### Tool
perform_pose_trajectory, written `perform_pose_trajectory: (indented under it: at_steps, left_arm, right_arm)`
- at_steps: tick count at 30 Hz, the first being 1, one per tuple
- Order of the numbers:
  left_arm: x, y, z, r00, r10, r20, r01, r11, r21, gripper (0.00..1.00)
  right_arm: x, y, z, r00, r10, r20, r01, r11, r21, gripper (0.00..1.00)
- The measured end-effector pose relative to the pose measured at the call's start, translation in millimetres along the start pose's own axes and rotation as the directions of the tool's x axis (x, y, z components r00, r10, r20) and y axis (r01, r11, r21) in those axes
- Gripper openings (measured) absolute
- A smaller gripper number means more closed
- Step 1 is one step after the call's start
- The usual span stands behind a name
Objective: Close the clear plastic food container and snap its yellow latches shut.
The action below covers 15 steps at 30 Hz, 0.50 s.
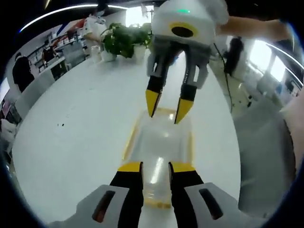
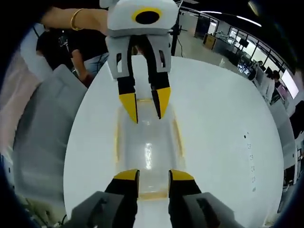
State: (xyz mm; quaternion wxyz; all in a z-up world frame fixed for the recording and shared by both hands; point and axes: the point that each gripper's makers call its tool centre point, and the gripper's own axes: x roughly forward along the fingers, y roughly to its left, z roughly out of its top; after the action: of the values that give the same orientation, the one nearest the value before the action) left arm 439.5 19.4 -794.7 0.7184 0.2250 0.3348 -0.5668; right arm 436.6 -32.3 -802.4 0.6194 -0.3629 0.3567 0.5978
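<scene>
Left gripper [image 1: 156,167] nearest in the left gripper view, fingers [image 1: 130,167] a narrow gap apart, yellow tips over the near end of the clear container [image 1: 159,142]; contact with it impossible to judge. Container lying lengthwise on the white round worktop [image 1: 71,133], lid down, yellow latches [image 1: 129,142] along its long sides. At its far end, the right gripper [image 1: 167,107] pointing down, fingers slightly apart, tips at the far rim, nothing visibly clamped. Same layout mirrored in the right gripper view: right gripper [image 2: 154,175] low, fingers [image 2: 127,175] narrowly parted above the container [image 2: 148,142]; left gripper [image 2: 145,105] opposite, tips at the other end. Beyond the worktop's far edge, potted plant [image 1: 126,38].
</scene>
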Motion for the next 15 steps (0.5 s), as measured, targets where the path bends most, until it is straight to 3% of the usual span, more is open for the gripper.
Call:
perform_pose_trajectory:
  at_steps: [7, 8, 9, 15]
  left_arm:
    - [11, -7.2, -7.1, 0.999, -0.01, -0.035, 0.01, 1.0, 0.02, 0.19]
    - [11, -6.8, 0.2, 1.0, -0.008, 0.005, 0.008, 0.999, 0.049, 0.19]
    - [10, -8.0, -5.3, 1.0, -0.009, -0.027, 0.009, 1.0, 0.022, 0.2]
    - [10, -9.1, -1.3, 1.0, -0.015, 0.001, 0.015, 1.0, -0.011, 0.23]
  right_arm:
    - [10, 5, 1.8, 1.0, 0.021, 0.0, -0.021, 1.0, -0.009, 0.19]
    - [12, 7, -2.6, 0.999, 0.027, -0.024, -0.027, 0.999, -0.018, 0.2]
    - [10, 7, 1.2, 1.0, 0.024, -0.003, -0.024, 0.999, -0.026, 0.2]
    - [10, 6, 1.4, 1.0, 0.015, 0.015, -0.015, 1.0, -0.003, 0.2]
